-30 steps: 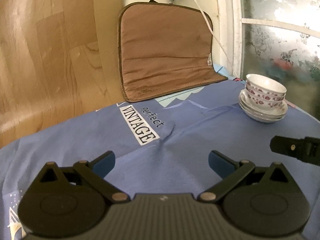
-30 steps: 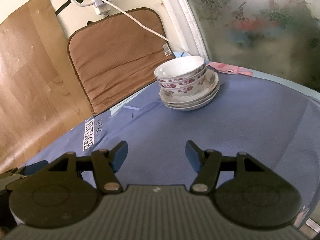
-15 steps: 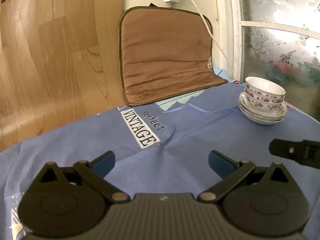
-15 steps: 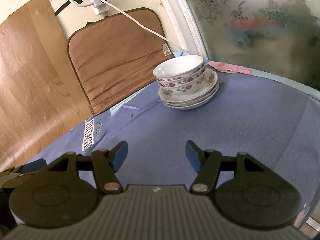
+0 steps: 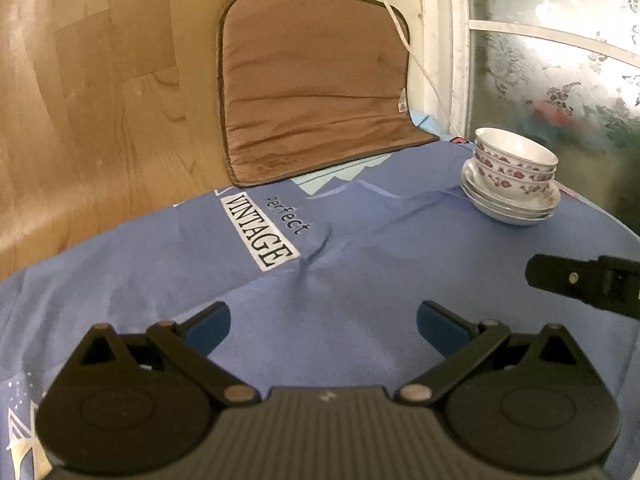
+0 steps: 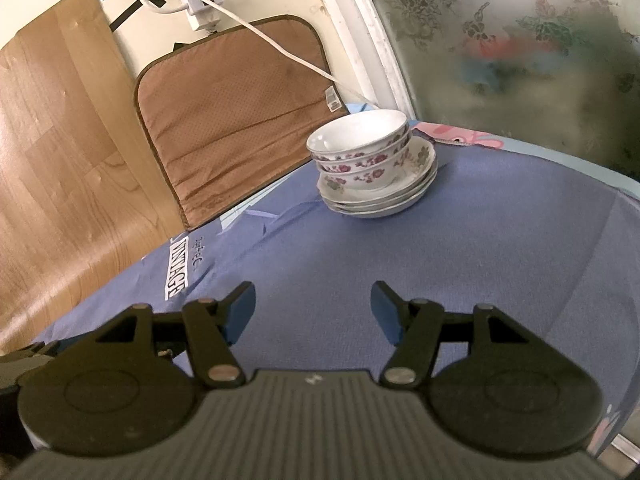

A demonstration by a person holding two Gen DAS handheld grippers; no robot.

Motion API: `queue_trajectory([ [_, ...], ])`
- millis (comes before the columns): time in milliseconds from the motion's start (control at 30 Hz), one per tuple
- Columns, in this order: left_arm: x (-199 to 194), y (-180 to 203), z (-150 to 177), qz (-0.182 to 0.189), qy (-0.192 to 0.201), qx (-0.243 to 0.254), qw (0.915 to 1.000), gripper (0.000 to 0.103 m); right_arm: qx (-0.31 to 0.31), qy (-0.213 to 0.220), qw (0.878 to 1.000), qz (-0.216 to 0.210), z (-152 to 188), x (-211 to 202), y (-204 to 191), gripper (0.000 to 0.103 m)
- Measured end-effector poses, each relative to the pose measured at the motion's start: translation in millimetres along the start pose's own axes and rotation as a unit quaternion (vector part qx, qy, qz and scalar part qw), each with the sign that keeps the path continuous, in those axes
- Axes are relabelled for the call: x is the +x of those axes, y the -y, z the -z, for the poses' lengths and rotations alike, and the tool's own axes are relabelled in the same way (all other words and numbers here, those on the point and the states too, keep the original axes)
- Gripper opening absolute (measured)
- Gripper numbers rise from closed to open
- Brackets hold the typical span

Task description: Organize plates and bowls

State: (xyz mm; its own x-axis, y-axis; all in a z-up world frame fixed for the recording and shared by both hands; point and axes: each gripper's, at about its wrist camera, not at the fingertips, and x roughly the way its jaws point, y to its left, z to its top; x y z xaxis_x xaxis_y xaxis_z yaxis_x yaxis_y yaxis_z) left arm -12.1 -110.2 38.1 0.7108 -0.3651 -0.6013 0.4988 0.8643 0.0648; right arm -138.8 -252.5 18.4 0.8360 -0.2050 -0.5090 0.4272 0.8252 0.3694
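The bowls (image 6: 362, 148) sit nested on the stacked plates (image 6: 380, 196) at the far right of the blue cloth (image 6: 460, 264). Both the left gripper (image 5: 323, 322) and right gripper (image 6: 312, 306) hang open and empty, well short of the stack; the sorting looks finished.

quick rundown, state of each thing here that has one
bowls: nested upright, empty on top, sitting on the plates
plates: stacked flat on the blue cloth
left gripper: open, holding nothing
right gripper: open, holding nothing
brown cushion: leaning against the wall
white cable: plugged into the power strip, draped over the cushion
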Motion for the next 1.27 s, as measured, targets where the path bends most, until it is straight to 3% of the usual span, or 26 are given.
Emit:
queue_trajectory([
  [600, 2.3, 1.8, 1.0, 0.009, -0.015, 0.003, 0.9998, 0.103, 0.003, -0.002, 1.0, 0.001, 1.1, -0.4, 0.5, 0.066],
  [1267, -3.5, 8.2, 3.3, 0.015, 0.004, 0.031, 0.9994, 0.103, 0.002, -0.003, 1.0, 0.002, 5.0, -0.3, 0.9, 0.066],
])
